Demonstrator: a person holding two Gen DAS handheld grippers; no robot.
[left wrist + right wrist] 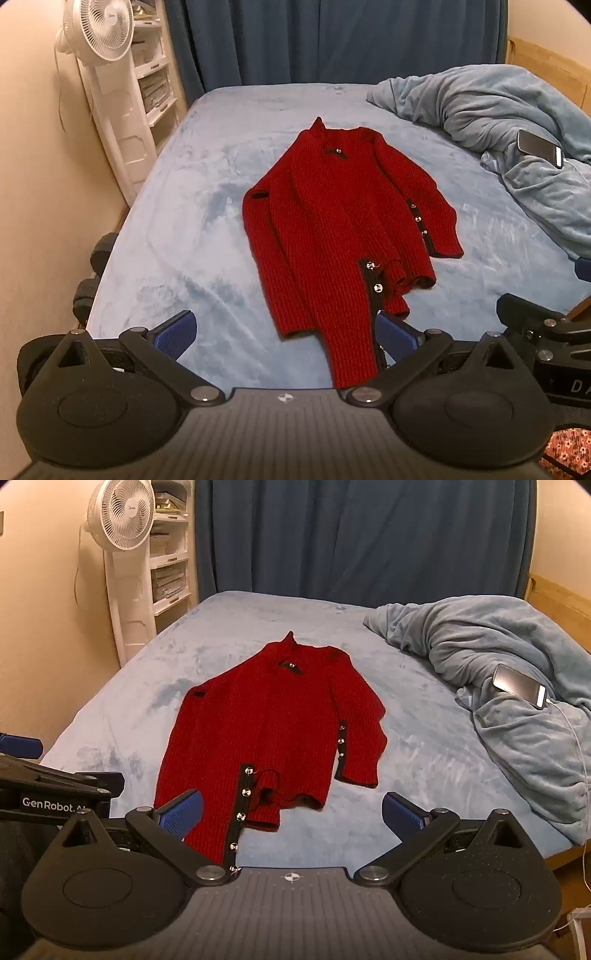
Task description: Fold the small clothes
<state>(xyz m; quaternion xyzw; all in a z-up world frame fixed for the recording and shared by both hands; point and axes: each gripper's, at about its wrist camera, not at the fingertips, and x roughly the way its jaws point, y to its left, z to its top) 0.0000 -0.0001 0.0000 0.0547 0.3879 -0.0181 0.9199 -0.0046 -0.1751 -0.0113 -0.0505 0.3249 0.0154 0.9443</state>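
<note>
A small red knit cardigan (332, 229) with black trim and silver snaps lies flat on the blue bed, collar away from me, both sleeves folded in along the body. It also shows in the right wrist view (266, 731). My left gripper (286, 332) is open and empty, low over the near hem, its right blue pad (395, 334) at the cardigan's front placket. My right gripper (291, 812) is open and empty just above the near hem, its left pad (181, 810) over the red knit.
A rumpled blue blanket (517, 122) lies on the bed's right side with a phone (541, 147) on it, cable trailing in the right wrist view (521, 688). A white fan (99, 33) and shelves stand at the left by the wall. Blue curtain (362, 535) behind.
</note>
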